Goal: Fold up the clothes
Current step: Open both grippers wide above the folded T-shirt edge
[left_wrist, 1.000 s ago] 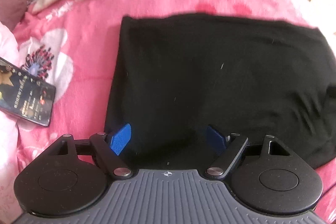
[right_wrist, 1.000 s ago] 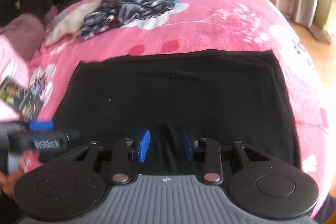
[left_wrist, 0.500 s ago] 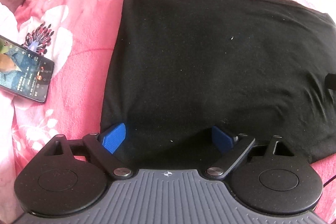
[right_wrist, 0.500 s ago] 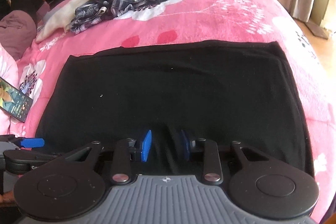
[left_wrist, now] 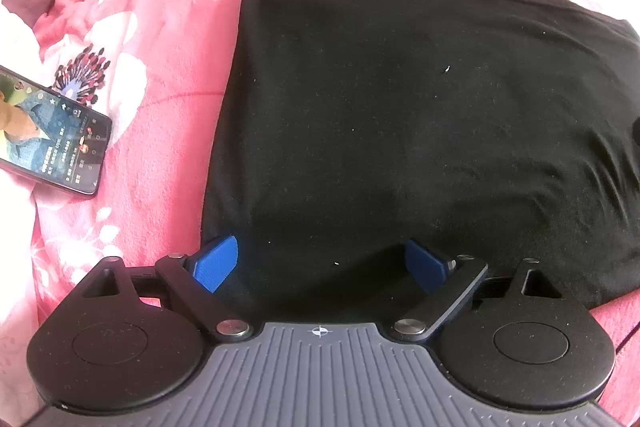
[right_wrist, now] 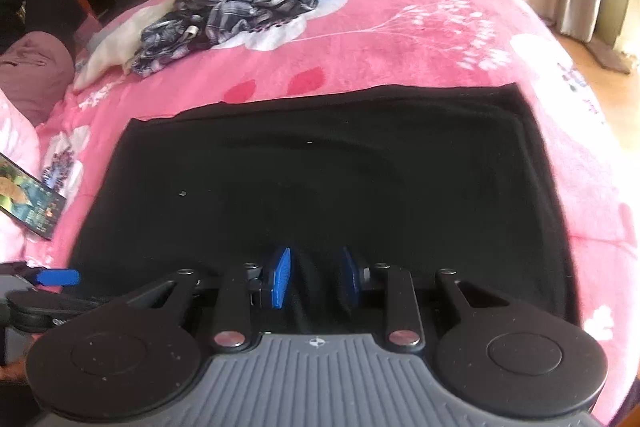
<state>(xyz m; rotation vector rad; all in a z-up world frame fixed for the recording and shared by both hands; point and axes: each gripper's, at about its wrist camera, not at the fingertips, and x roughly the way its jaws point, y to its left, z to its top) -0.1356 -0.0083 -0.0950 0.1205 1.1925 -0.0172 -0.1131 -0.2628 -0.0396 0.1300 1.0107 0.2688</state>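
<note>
Left gripper (left_wrist: 320, 263), the black two-finger one with blue textured pads (left_wrist: 216, 263), is tilted steeply down with its jaws spread wide, nothing pinched between the pads. Right gripper (right_wrist: 314, 277), same black build with blue pads (right_wrist: 280, 277), also angles down; its jaws are much narrower with a ridge of black fabric bunched between them. Can't tell if the pads actually press on it.
</note>
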